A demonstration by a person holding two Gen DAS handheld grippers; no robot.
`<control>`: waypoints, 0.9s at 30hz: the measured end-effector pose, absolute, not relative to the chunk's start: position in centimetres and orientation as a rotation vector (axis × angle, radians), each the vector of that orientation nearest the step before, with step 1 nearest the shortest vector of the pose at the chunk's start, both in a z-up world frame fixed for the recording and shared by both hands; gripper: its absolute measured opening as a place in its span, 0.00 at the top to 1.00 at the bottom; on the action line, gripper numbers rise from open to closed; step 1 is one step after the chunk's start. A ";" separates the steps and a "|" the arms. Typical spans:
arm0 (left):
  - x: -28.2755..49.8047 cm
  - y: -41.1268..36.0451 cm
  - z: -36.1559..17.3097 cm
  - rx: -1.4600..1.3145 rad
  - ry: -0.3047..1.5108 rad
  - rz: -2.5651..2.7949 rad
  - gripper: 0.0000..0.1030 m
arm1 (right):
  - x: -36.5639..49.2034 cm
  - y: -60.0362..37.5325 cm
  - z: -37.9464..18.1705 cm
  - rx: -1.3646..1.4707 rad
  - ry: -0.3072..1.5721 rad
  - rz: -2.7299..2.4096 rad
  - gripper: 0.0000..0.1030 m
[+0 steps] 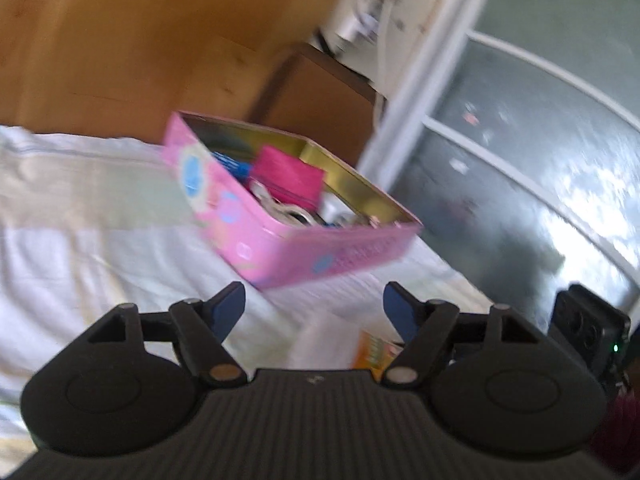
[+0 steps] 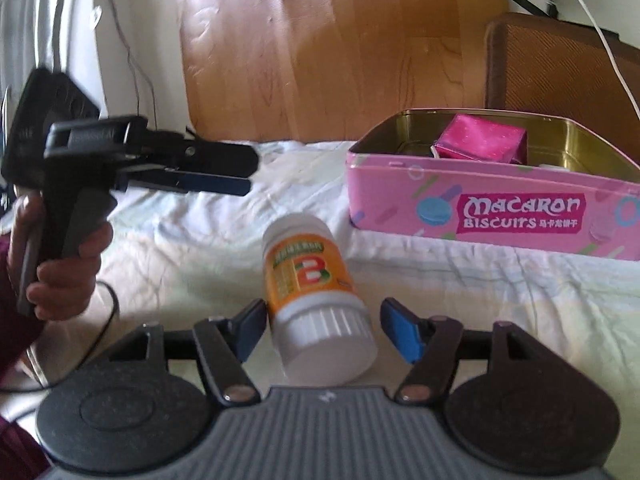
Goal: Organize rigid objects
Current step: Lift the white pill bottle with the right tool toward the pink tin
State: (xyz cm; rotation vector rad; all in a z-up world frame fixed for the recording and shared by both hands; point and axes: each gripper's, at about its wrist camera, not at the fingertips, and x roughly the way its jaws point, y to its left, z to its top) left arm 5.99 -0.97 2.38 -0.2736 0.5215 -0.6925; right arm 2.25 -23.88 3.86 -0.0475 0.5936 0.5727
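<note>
A white pill bottle (image 2: 316,280) with an orange label lies on its side on the white sheet, cap toward me. My right gripper (image 2: 324,307) is open with the bottle between its blue pads (image 2: 402,336); the right pad stands clear of the cap. A pink macaron biscuit tin (image 2: 480,216), lid off, sits to the right and holds a magenta box (image 2: 480,140). My left gripper (image 2: 251,174), held by a hand, hovers at the left. In the left wrist view it (image 1: 315,294) is open and empty, facing the tin (image 1: 288,252), which holds several small items.
The bed sheet (image 2: 180,240) is wrinkled. A wooden board (image 2: 320,60) stands behind the bed, with a brown cabinet (image 2: 560,72) and a white cable (image 2: 608,52) at the right. A frosted glass door (image 1: 520,160) lies beyond the bed's edge. A black cord (image 2: 108,304) trails at the left.
</note>
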 end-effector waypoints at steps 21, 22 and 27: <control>11.6 -8.9 7.6 -0.167 0.469 -0.736 0.28 | 3.8 -26.8 8.0 -0.075 0.356 0.467 0.50; 12.5 -9.6 8.0 -0.168 0.470 -0.735 0.28 | 4.7 -27.3 8.4 -0.074 0.350 0.458 0.50; 16.8 -13.3 8.5 -0.170 0.506 -0.734 0.28 | 9.2 -30.7 9.0 -0.019 0.390 0.430 0.50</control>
